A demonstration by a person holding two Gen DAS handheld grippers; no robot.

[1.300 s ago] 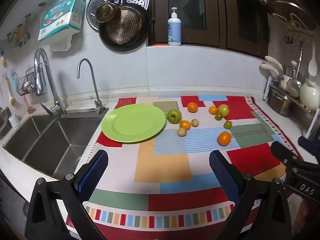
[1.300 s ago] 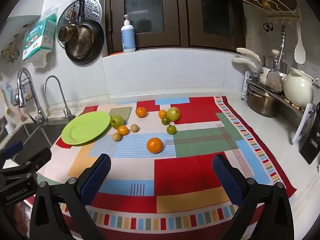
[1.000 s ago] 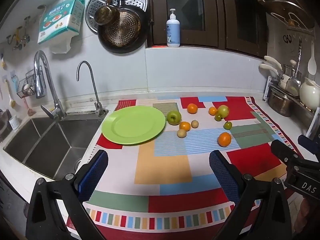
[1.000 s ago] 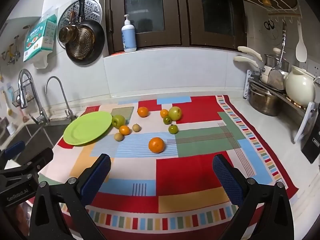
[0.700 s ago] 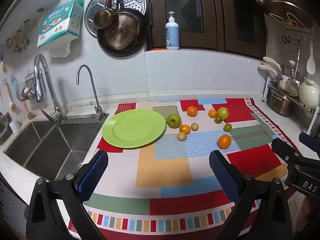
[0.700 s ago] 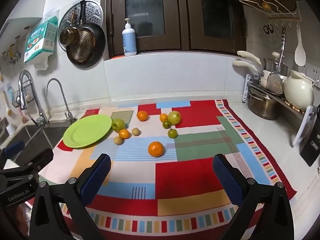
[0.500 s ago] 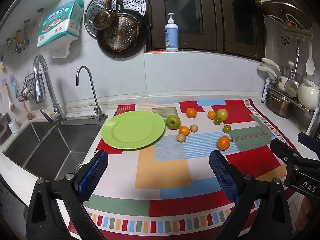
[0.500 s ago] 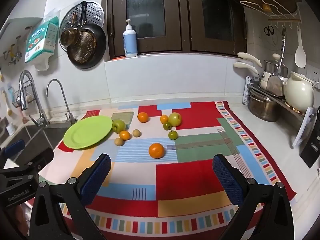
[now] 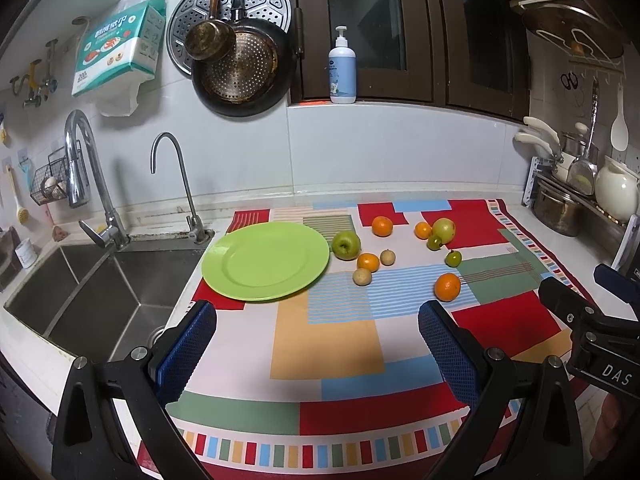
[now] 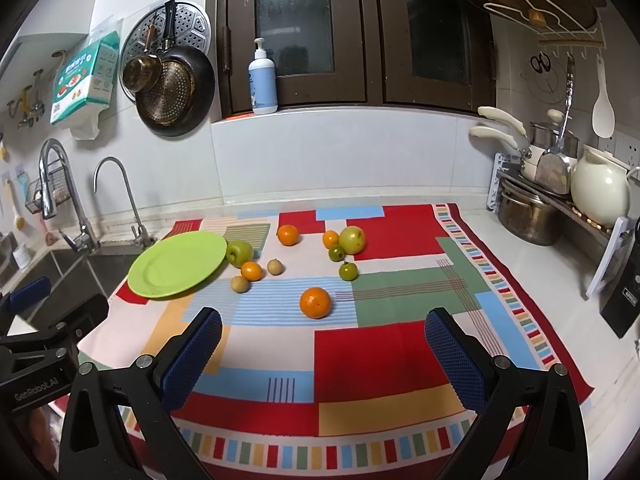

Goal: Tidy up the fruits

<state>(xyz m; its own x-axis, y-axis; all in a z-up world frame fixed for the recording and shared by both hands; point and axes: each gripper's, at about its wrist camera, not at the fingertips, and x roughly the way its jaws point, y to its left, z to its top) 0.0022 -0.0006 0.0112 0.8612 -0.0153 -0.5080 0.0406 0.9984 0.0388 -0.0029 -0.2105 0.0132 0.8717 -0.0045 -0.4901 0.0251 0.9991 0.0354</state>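
Both the left tongs (image 9: 318,344) and right tongs (image 10: 324,354) hover spread wide and empty above the surface, likely choosing a first pick. The fruits (image 10: 315,302) lie scattered on the cloth (image 10: 360,360) beside the bare green plate (image 9: 266,266).

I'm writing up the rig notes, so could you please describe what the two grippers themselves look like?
Both are alike: black angular frames with silver bolts, each carrying two fingers faced with blue, dimpled pads. The left gripper bears white "GenRobot.AI" lettering on its side, seen from the right wrist view; the right gripper shows "DAS" in white. No cables or sleeves are visible.
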